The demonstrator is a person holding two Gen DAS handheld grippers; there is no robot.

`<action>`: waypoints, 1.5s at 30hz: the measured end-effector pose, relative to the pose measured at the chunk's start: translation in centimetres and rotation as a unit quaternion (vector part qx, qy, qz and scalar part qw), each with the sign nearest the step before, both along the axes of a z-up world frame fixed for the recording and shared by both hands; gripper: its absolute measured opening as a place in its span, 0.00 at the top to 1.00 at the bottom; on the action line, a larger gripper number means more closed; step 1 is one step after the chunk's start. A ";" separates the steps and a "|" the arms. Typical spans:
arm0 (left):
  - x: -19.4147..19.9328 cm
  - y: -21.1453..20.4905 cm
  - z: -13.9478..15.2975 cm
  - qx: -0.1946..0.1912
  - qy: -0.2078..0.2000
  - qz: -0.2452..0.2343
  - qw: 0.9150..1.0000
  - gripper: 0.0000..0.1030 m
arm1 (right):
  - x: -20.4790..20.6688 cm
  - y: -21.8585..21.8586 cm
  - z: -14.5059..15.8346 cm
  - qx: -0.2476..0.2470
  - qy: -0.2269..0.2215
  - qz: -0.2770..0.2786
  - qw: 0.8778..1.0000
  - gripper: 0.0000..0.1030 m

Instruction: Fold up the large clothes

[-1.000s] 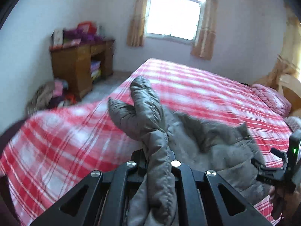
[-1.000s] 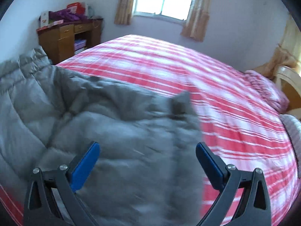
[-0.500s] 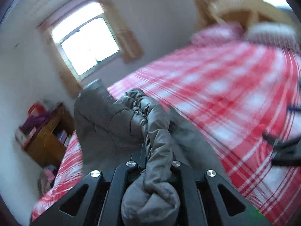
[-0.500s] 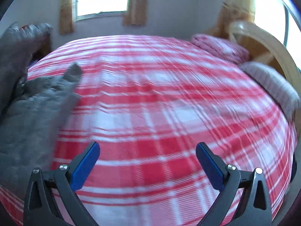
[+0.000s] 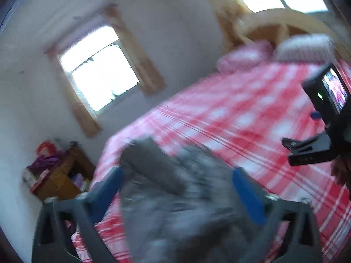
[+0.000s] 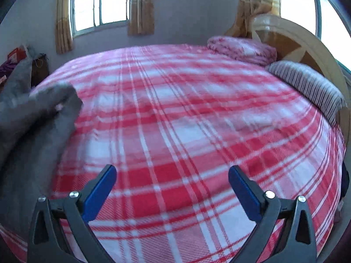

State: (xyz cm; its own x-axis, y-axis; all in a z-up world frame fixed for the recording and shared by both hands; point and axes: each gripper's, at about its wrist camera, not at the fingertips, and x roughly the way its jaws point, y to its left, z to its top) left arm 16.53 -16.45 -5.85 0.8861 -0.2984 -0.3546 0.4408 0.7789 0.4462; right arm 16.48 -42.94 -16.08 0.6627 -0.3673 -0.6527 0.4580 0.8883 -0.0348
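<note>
A grey quilted jacket [image 5: 175,197] lies on the red and white plaid bed [image 5: 241,114]. In the left wrist view it is blurred and fills the space between the spread blue pads of my left gripper [image 5: 177,188], which is open. My right gripper [image 6: 172,183] is open and empty above bare plaid cover [image 6: 175,120]; the jacket [image 6: 30,127] lies at its left. The right gripper body [image 5: 318,135] shows at the right edge of the left wrist view.
A wooden headboard [image 6: 302,43], a pink pillow [image 6: 241,48] and a striped pillow [image 6: 307,83] are at the bed's far right. A curtained window [image 6: 101,4] is on the back wall. A cluttered wooden desk [image 5: 57,175] stands left of the bed.
My left gripper was shut on a jacket sleeve; it has opened and the jacket has dropped out of it. My right gripper has swung right, off the jacket to bare bed cover.
</note>
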 end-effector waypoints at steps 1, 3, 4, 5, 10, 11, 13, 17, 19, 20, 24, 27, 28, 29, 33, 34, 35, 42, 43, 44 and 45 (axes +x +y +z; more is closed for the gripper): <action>0.6 1.6 1.1 -0.018 0.008 0.010 1.000 0.01 | 0.4 0.6 1.3 -0.004 -0.010 0.007 1.000 0.00; 2.0 4.4 2.6 -0.052 0.027 0.027 0.998 0.01 | 1.3 1.8 3.8 -0.014 -0.028 0.023 0.999 0.00; 2.7 6.0 3.2 -0.070 0.027 0.043 0.996 0.01 | 1.8 2.7 5.1 -0.022 -0.038 0.033 0.998 0.00; 3.8 7.8 3.5 -0.079 0.014 0.071 0.994 0.01 | 2.4 3.9 7.0 -0.028 -0.055 0.049 0.997 0.00; 12.5 16.9 0.4 -0.042 -0.009 0.282 0.958 0.01 | 6.4 9.7 12.0 -0.011 -0.089 0.130 0.987 0.00; 15.2 19.3 -1.4 -0.040 0.019 0.329 0.943 0.01 | 7.3 10.5 12.2 0.006 -0.089 0.148 0.985 0.00; 18.6 22.1 -4.3 -0.049 0.067 0.365 0.927 0.01 | 10.3 12.3 12.1 0.056 -0.071 0.183 0.979 0.00; 23.0 24.4 -8.9 -0.084 0.155 0.392 0.903 0.01 | 16.3 15.0 8.8 0.027 -0.011 0.173 0.984 0.11; 24.1 23.6 -10.6 -0.109 0.190 0.378 0.900 0.01 | 18.7 14.6 5.7 0.080 0.036 0.178 0.980 0.23; 24.3 23.1 -10.8 -0.112 0.197 0.374 0.899 0.01 | 19.1 14.5 4.6 0.096 0.053 0.185 0.976 0.36; 22.4 19.3 -8.7 -0.100 0.152 0.336 0.924 0.01 | 16.4 13.2 3.5 0.140 0.038 0.224 0.964 0.94; 19.5 16.2 -6.7 -0.076 0.085 0.288 0.951 0.01 | 13.1 10.8 4.5 0.166 0.003 0.226 0.960 0.95; 18.9 15.0 -6.6 -0.064 0.074 0.274 0.957 0.01 | 11.9 10.0 4.5 0.166 -0.003 0.223 0.961 0.95; 18.7 14.1 -6.8 -0.052 0.066 0.264 0.961 0.01 | 11.5 10.2 4.2 0.163 -0.004 0.220 0.962 0.95; 17.2 9.2 -9.4 0.036 0.016 0.237 0.971 0.01 | 10.9 7.7 -0.5 0.174 0.028 0.167 0.970 0.95; 16.7 8.3 -9.9 0.055 0.000 0.231 0.971 0.01 | 10.9 7.0 -1.7 0.184 0.032 0.158 0.970 0.95; 16.2 7.7 -10.1 0.069 -0.015 0.228 0.971 0.01 | 10.7 6.4 -2.3 0.192 0.034 0.151 0.969 0.95; 16.4 8.2 -5.9 0.044 -0.006 0.247 0.968 0.01 | 8.3 4.6 3.5 0.134 -0.013 0.079 0.988 0.70; 17.0 8.4 -4.7 0.029 -0.001 0.260 0.965 0.01 | 8.3 4.9 4.8 0.121 -0.023 0.072 0.990 0.69; 17.6 8.8 -4.0 0.018 0.006 0.272 0.962 0.01 | 8.8 5.2 6.7 0.116 -0.040 0.065 0.990 0.58; 18.0 8.8 -3.4 0.014 0.009 0.281 0.959 0.01 | 9.3 5.5 7.7 0.121 -0.050 0.062 0.989 0.38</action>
State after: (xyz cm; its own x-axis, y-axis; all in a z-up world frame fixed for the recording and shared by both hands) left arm 34.54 -7.64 -9.30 0.8977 0.2357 -0.3722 -0.0383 0.8835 0.4670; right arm 25.80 -37.42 -8.40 0.7589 -0.1194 -0.6401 0.3346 0.9149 0.2260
